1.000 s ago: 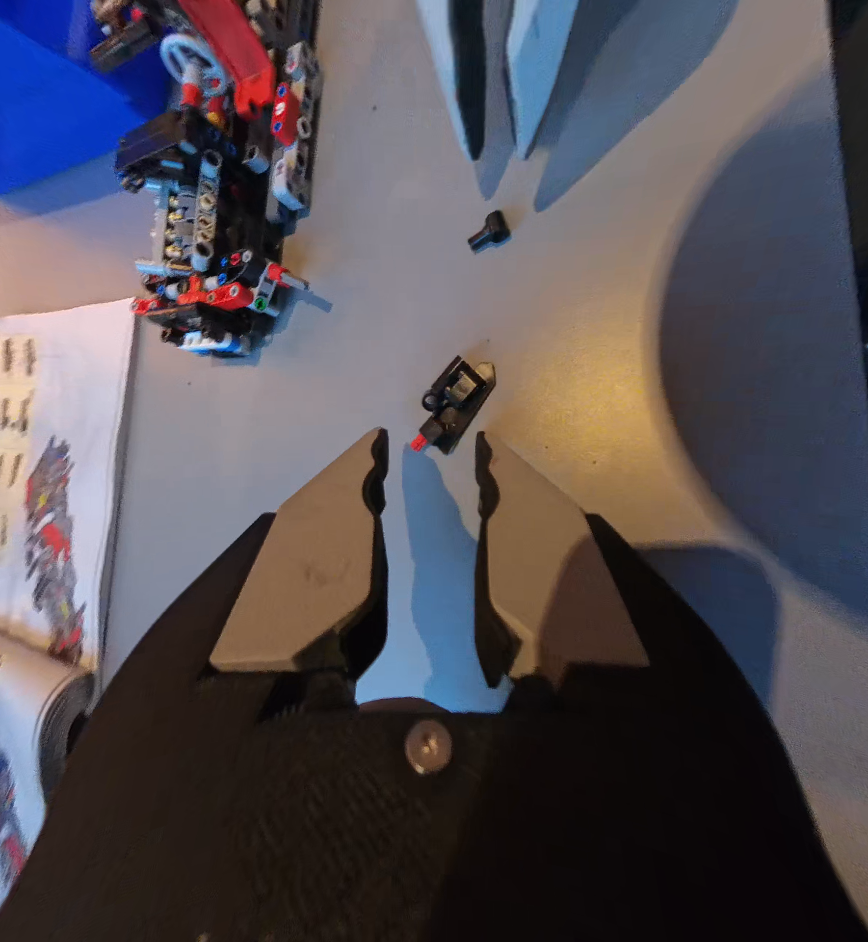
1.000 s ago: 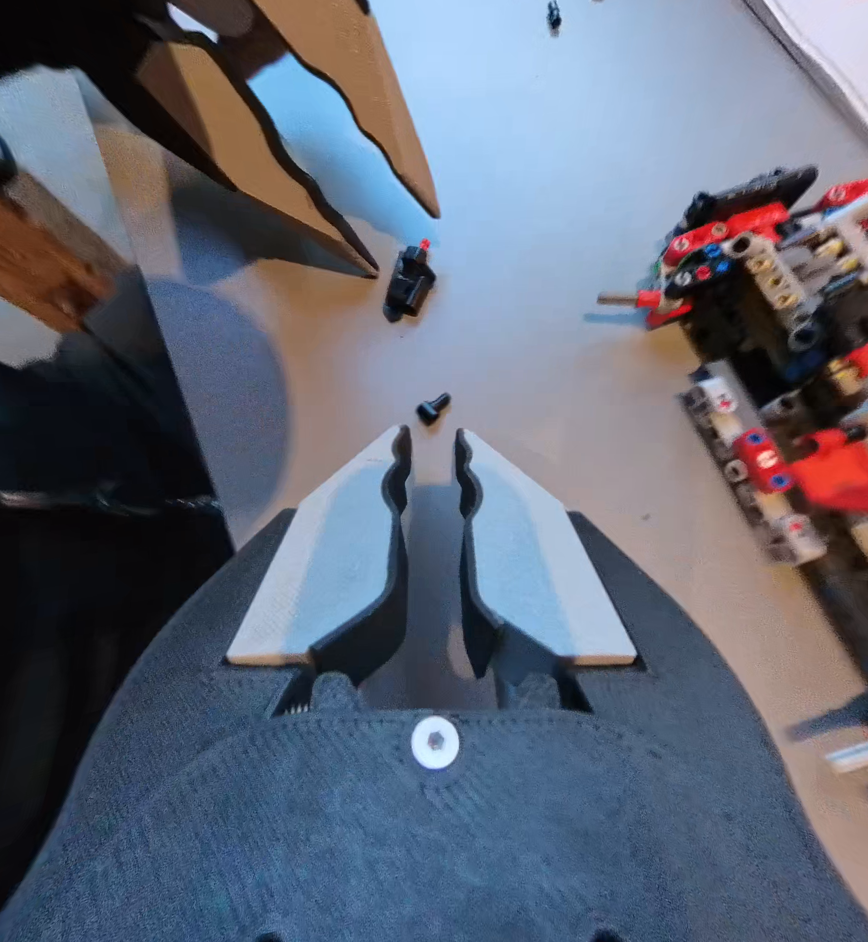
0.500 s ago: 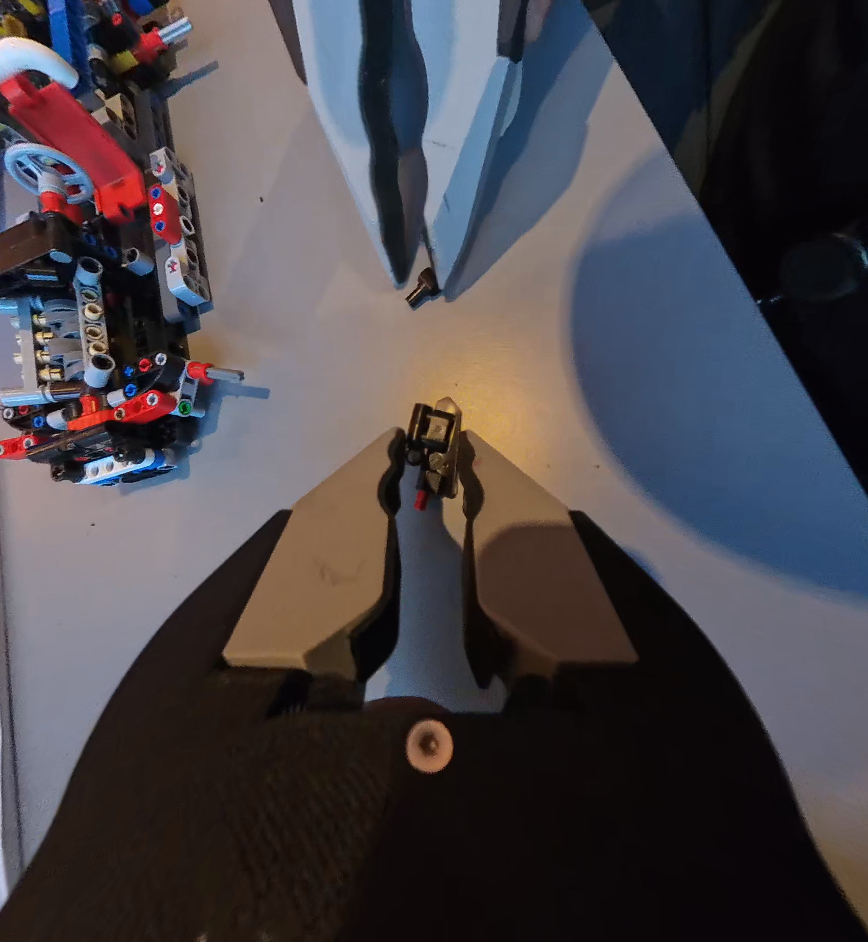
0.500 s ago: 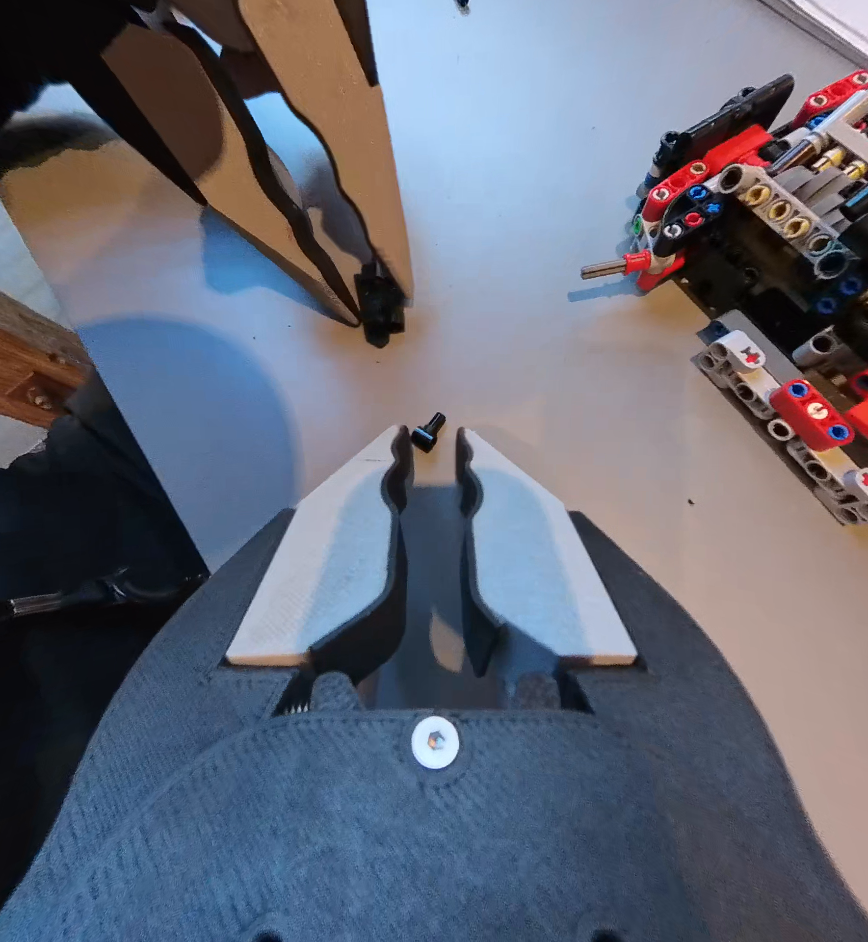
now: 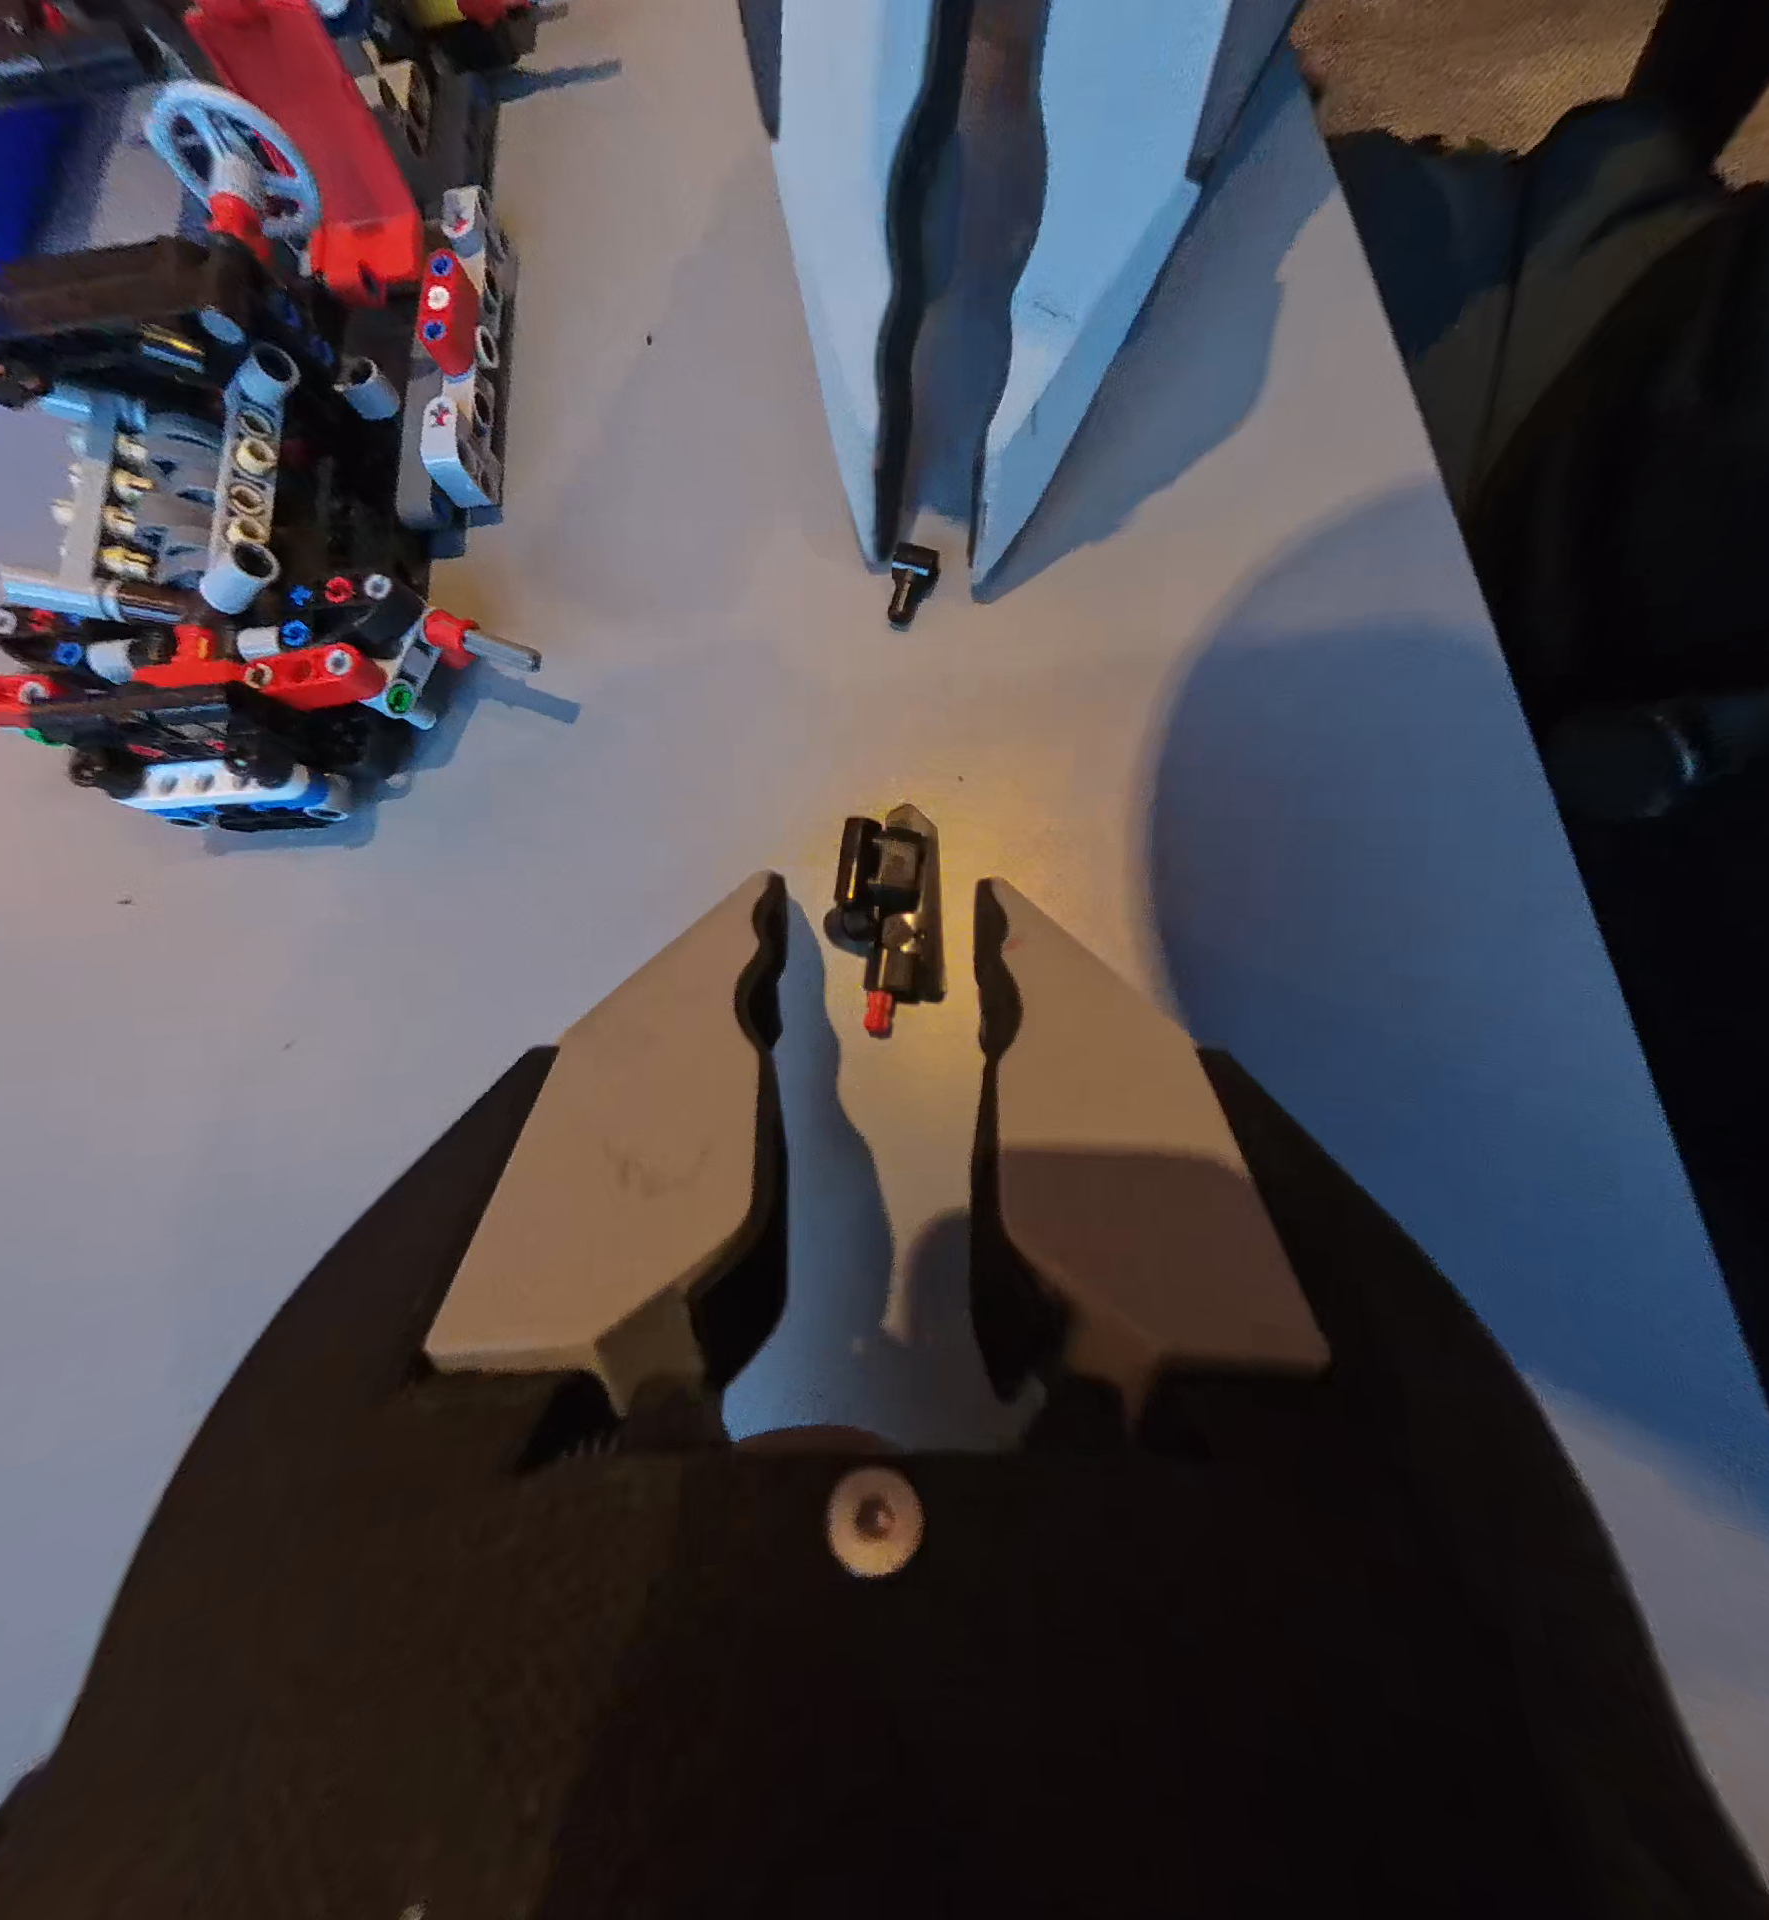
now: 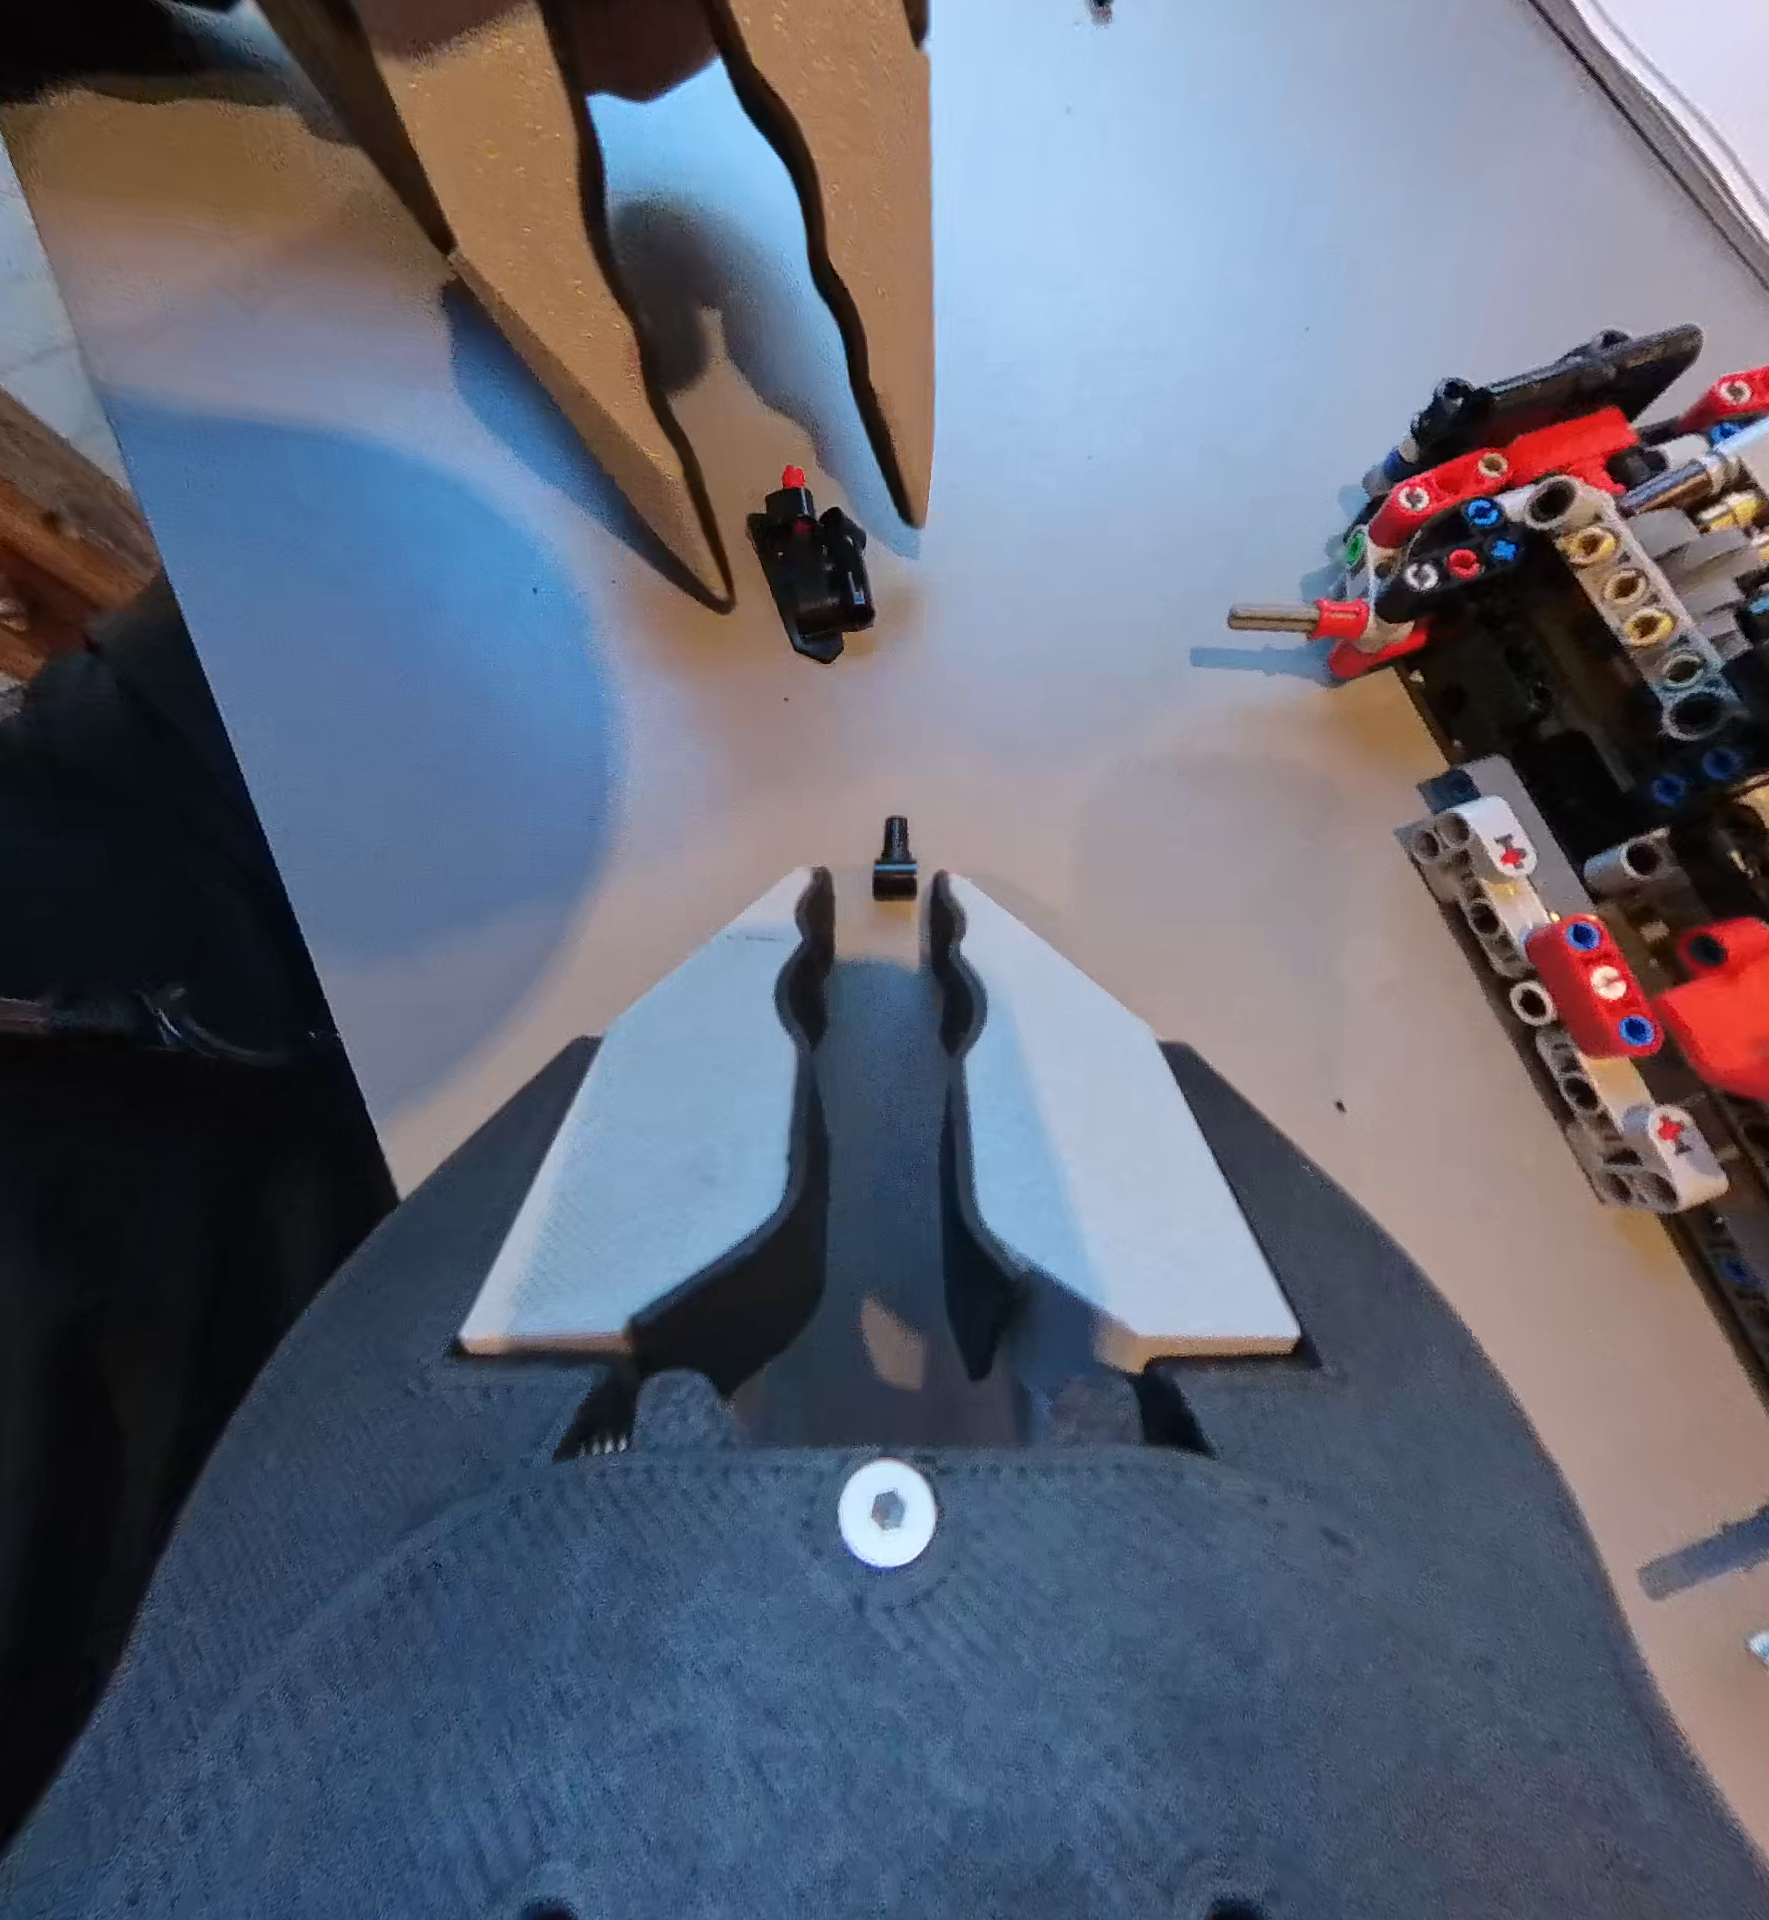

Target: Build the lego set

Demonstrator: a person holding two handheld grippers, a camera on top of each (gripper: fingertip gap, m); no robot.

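The left gripper (image 5: pixel 878 896) stands open at a moderate width over the grey table (image 5: pixel 651 935), and the small black sub-assembly (image 5: pixel 890 914) with a red pin at its near end lies on the table between the two fingertips, untouched, a clear gap on each side. Its long axis runs near-to-far along the fingers, so a plain closing would catch it across its narrow width — the relation the coming move appears to turn on. The right gripper (image 6: pixel 880 883) is set narrower but not closed; the tiny black pin (image 6: pixel 893 860) lies just beyond its fingertips, centred on the gap, its long axis also along the fingers and its thinner end pointing away. Each gripper is plainly the nearer one to its own piece, and the two pieces lie well apart. The large red, black and grey lego model (image 5: pixel 236 468) rests off to the left in the left wrist view, cut off at the frame edge in both views. Whether either gripper's tips touch the table cannot be told, and the sub-assembly's dark studs and holes are hard to make out.
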